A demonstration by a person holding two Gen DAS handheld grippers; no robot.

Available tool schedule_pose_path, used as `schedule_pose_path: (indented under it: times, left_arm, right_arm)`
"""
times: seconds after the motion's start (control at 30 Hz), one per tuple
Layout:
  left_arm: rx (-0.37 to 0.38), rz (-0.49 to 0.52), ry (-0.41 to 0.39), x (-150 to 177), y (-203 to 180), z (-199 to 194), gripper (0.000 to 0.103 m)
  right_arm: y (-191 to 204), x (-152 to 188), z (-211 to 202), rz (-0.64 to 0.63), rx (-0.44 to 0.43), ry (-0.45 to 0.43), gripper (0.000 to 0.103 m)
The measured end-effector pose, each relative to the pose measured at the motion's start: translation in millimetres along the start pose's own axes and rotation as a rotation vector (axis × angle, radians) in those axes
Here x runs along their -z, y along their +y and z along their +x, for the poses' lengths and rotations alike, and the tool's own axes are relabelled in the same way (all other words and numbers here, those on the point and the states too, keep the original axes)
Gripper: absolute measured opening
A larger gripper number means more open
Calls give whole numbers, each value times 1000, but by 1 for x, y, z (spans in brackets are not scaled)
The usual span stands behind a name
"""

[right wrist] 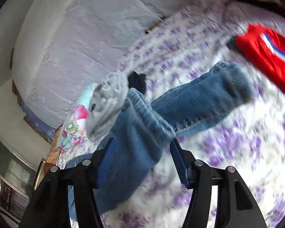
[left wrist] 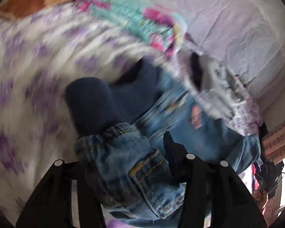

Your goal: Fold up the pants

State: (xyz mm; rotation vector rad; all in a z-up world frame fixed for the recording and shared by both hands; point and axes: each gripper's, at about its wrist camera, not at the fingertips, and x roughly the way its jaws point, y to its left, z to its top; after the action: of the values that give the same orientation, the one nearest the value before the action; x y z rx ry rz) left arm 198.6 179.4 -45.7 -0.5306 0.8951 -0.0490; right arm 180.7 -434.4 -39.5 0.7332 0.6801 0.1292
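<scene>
The blue jeans lie crumpled on a bed sheet printed with purple flowers. My left gripper is shut on a bunched, stitched edge of them; the denim fills the gap and hides the left finger. In the right wrist view the jeans stretch away to the upper right, one leg end lying loose on the sheet. My right gripper stands open around a fold of denim. The cloth brushes the left blue pad and stays clear of the right one.
A dark blue garment lies just beyond the left gripper. A teal floral garment and a grey one sit by the jeans' far end, and a red garment lies at the right. A lilac pillow lies behind.
</scene>
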Motion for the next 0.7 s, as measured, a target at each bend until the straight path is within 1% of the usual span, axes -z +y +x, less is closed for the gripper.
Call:
schedule_pose_path:
  times: [0.03, 0.07, 0.1, 0.13, 0.17, 0.2, 0.27, 0.37, 0.4, 0.43, 0.5, 0.57, 0.63, 0.7]
  left_arm:
    - [15, -12, -31, 9, 11, 3, 51]
    - [64, -37, -55, 12, 17, -1, 53]
    - [96, -64, -64, 14, 20, -5, 67]
    - [136, -93, -88, 12, 23, -10, 91]
    - [144, -104, -115, 13, 24, -12, 97]
    - [119, -110, -138, 14, 24, -12, 97]
    - [86, -101, -125, 14, 20, -7, 97]
    - [49, -69, -133, 14, 13, -1, 97]
    - [47, -65, -132, 14, 10, 1, 97]
    - [52, -65, -133, 12, 12, -1, 98]
    - [70, -76, -136, 13, 16, -4, 98]
    - [84, -89, -138, 14, 21, -7, 98]
    - [90, -90, -137, 16, 22, -9, 98]
    - [88, -83, -129, 14, 21, -7, 98]
  right_arm:
    - [-15, 9, -4, 36, 16, 5, 61]
    - [-24, 15, -11, 55, 33, -1, 61]
    - [-27, 17, -19, 56, 41, -11, 61]
    - [-23, 20, -27, 37, 42, -21, 61]
    - [-15, 20, -32, 6, 39, -27, 61]
    - [-3, 20, -33, -33, 36, -29, 61]
    - [31, 23, -26, -139, 40, -12, 61]
    - [92, 26, 7, -348, 99, 34, 62]
    - [106, 25, 21, -393, 109, 57, 62]
    - [117, 21, 38, -407, 109, 86, 63]
    - [136, 13, 65, -379, 102, 126, 63]
    - [156, 10, 83, -403, 117, 132, 63]
    - [175, 11, 107, -487, 180, 143, 63]
    - [187, 15, 136, -556, 246, 194, 62]
